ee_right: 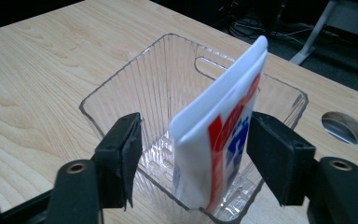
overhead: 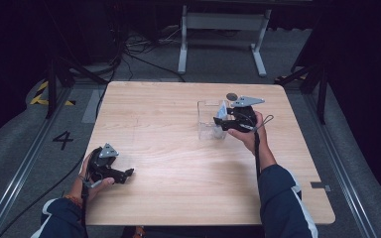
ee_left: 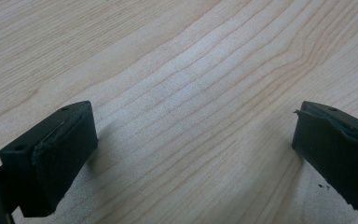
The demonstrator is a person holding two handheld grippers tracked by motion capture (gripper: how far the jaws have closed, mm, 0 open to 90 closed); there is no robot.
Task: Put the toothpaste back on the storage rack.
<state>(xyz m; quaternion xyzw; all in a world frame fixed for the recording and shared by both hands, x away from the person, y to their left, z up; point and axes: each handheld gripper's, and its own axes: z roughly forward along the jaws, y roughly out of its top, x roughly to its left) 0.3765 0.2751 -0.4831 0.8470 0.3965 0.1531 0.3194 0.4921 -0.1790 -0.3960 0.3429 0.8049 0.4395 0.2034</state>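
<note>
A clear plastic bin (overhead: 209,120) (ee_right: 121,77) stands right of the table's middle. A white tube (ee_right: 219,126) (overhead: 222,114) with red and blue print stands upright inside it, crimped end up. My right gripper (overhead: 222,124) (ee_right: 196,135) is open, its jaws on either side of the tube. The right jaw is at or very near the tube and the left jaw is a clear gap away. My left gripper (overhead: 127,174) (ee_left: 191,144) rests open on bare wood near the table's front left, with nothing between its jaws.
A round cable hole (overhead: 232,96) (ee_right: 344,127) lies in the wooden table (overhead: 168,148) just behind the bin. Beyond the far edge are floor cables (overhead: 134,49) and a white stand's legs (overhead: 221,44). Dark tripod legs (overhead: 54,79) stand at the left.
</note>
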